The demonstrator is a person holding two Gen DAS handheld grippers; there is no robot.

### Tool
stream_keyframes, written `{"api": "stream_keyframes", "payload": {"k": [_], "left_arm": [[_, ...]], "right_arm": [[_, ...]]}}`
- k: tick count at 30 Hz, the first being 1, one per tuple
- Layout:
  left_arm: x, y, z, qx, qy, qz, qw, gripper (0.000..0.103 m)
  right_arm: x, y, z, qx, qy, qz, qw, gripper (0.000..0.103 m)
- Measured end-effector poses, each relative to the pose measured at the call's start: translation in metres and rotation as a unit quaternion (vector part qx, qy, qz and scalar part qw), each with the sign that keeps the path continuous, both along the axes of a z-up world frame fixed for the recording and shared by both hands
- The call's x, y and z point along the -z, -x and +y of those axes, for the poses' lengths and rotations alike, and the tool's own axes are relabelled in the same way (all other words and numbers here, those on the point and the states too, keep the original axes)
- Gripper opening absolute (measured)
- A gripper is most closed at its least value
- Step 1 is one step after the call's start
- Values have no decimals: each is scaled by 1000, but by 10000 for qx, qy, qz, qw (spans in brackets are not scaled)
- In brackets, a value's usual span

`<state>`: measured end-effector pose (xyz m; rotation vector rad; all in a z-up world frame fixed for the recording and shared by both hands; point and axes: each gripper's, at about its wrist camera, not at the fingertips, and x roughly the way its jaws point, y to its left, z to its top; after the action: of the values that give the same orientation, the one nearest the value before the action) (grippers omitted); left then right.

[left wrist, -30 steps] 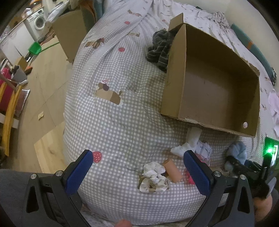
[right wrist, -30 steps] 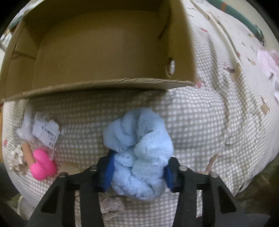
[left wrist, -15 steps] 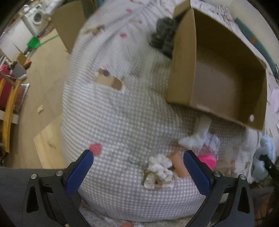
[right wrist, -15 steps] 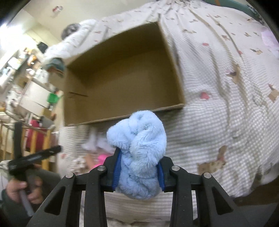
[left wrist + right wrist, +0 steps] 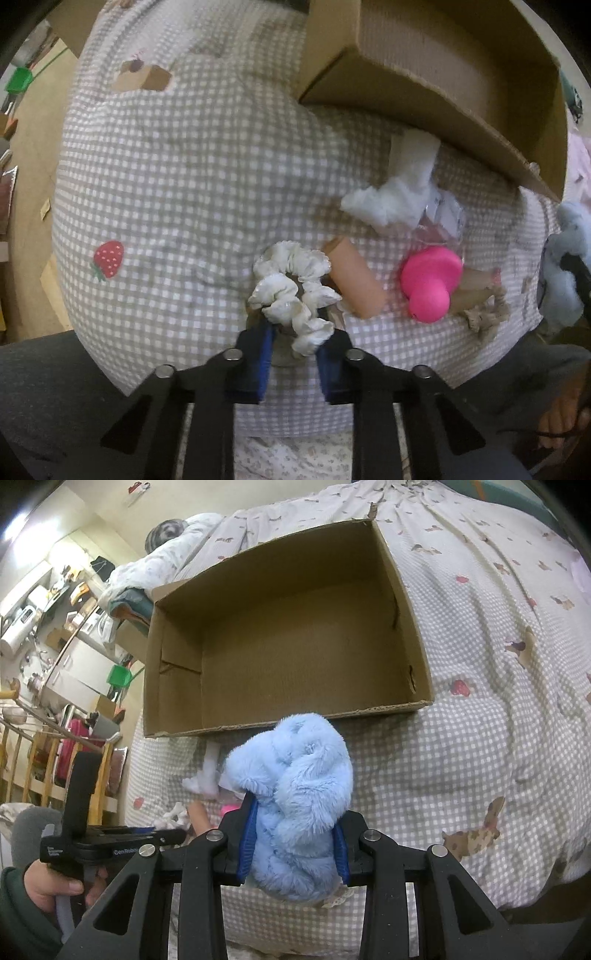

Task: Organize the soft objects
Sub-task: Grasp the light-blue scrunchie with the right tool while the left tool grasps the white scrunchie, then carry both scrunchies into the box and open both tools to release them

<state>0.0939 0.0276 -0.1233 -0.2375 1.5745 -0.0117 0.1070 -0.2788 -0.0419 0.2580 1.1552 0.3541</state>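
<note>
The left gripper (image 5: 293, 352) points down at the bed with the grey-and-white checked cover (image 5: 192, 177), and its jaws have just been closing; they now pinch the near end of a white ruffled fabric scrunchie (image 5: 295, 291), whose far loop lies on the cover. Just right of the scrunchie lies a peach-coloured soft cylinder (image 5: 356, 282), touching it or nearly so. Further right sits a bright pink rounded soft toy (image 5: 430, 282), with a beige frayed cloth piece (image 5: 484, 314) at its right side. Beyond these, a white fluffy sock-like piece (image 5: 402, 192) reaches up to the near wall of an open brown cardboard box (image 5: 406, 85), and a clear plastic packet with a white label (image 5: 445, 218) lies between that piece and the pink toy.

The right gripper (image 5: 293, 843) is raised off the bed and angled down toward the box (image 5: 288, 716). Its jaws have been closing a little and are clenched on a pale blue fluffy plush bundle (image 5: 295, 786), which bulges out above and below the blue pads. The bundle hangs in front of the box's near wall, not inside it; the box interior shows only bare cardboard. In the right wrist view the person's left hand (image 5: 48, 884), in a dark green sleeve (image 5: 14, 919), grips the handle of the left gripper at the lower left, low over the small things on the cover. Furniture and clutter fill the room far left.
</note>
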Motion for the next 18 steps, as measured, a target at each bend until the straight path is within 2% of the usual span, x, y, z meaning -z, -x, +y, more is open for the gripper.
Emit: {"api": "stream_keyframes", "payload": {"k": [2,5,8,11,13,16,18], "left_arm": [[-8,3,5,-60,-148,-142,9998,13],[-19,6,13,-147,-79,-314,9994,13],[-39,12,21,-255,-242,-690,9970,13],[-60,20,27,-425,-76,-1067,9934,13],[-83,29,32,-547,4,-1516,9869,13],[-114,36,34,-536,-70,-2080,9766,13],[-129,29,26,-506,-89,-2294,9720,13]], "right_arm": [[1,0,4,27,-33,-7,10000,37],[5,-2,11,24,-37,0,10000,37],[7,0,9,75,-48,26,10000,37],[5,3,10,78,-6,-3,10000,37],[0,7,10,78,-21,-59,9999,37],[-13,14,10,84,-98,-217,9997,37],[-22,17,11,97,-144,-300,9994,37]]}}
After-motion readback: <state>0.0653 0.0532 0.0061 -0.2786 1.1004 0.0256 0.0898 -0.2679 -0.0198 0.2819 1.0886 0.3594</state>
